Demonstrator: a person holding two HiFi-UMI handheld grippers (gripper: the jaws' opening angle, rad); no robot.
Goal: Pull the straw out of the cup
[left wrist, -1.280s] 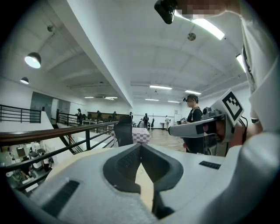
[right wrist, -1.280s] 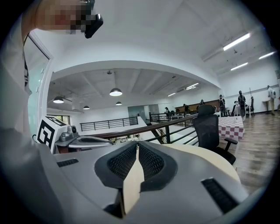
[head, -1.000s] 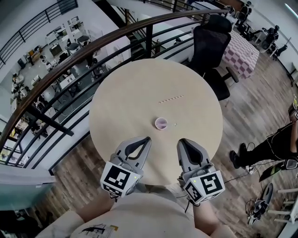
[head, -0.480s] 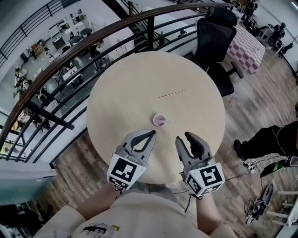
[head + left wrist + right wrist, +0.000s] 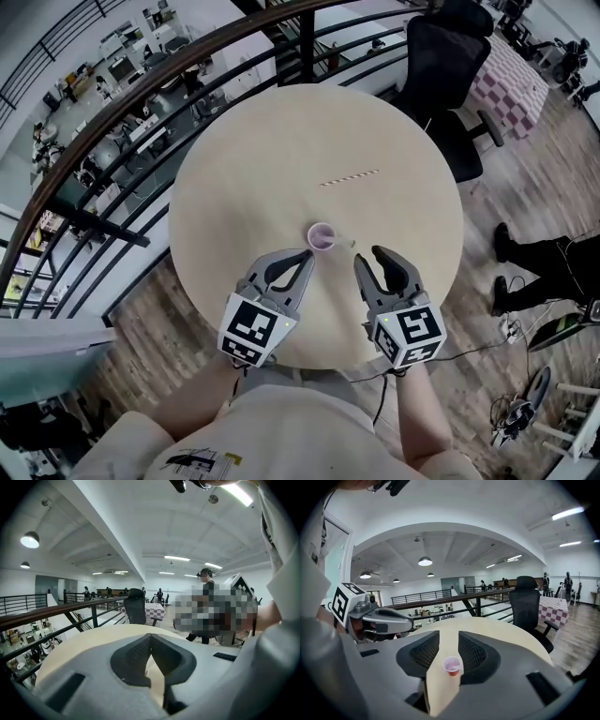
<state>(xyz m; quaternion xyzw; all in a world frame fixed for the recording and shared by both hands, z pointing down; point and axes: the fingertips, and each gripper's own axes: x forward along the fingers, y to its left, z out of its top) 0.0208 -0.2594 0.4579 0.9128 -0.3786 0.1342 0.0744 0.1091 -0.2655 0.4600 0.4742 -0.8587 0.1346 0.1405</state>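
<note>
The right gripper (image 5: 372,262) had just opened: its fingers stood released, empty, with the cup (image 5: 322,236) in line ahead. The left gripper (image 5: 302,258) kept its fingers clenched on nothing. Both had descended toward the counter (image 5: 244,169). The straw (image 5: 349,177) lay flat, well apart from the cup, already out.

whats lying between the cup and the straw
Nothing. In the head view the stretch of table between the cup and the straw is bare.
</note>
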